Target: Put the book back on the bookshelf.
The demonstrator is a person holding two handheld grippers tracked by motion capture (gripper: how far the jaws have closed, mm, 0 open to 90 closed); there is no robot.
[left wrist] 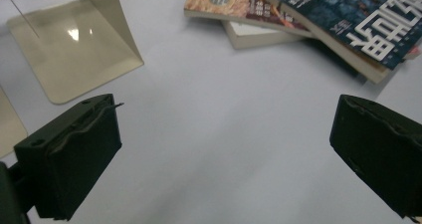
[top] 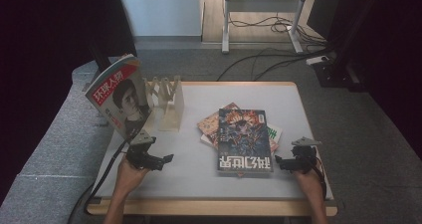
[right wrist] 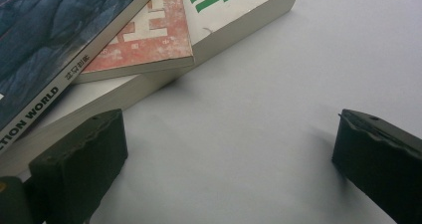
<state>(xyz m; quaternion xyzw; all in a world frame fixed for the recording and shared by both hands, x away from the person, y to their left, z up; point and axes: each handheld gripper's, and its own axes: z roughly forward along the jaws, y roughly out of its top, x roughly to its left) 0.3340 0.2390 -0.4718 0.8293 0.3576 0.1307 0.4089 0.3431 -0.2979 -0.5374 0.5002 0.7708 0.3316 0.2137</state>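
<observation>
One magazine (top: 119,95) already leans in the cream book rack (top: 168,103) at the desk's (top: 288,184) back left; the stack of books (top: 244,137) lies flat mid-desk, probably three left to shelve. Left tongs (top: 168,158) and right tongs (top: 277,160) both gape wide, holding nothing, flanking the stack.

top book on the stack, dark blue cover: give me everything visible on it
The dark blue book lies flat, cover up, on top of a fanned stack of three, near the table's middle right. A glossy softcover, it seems, with busy dark artwork and large white characters at the near edge; the spine reads "...CTION WORLD". It rests on an orange-red book, above a white one with green print. Neither gripper touches it.
</observation>
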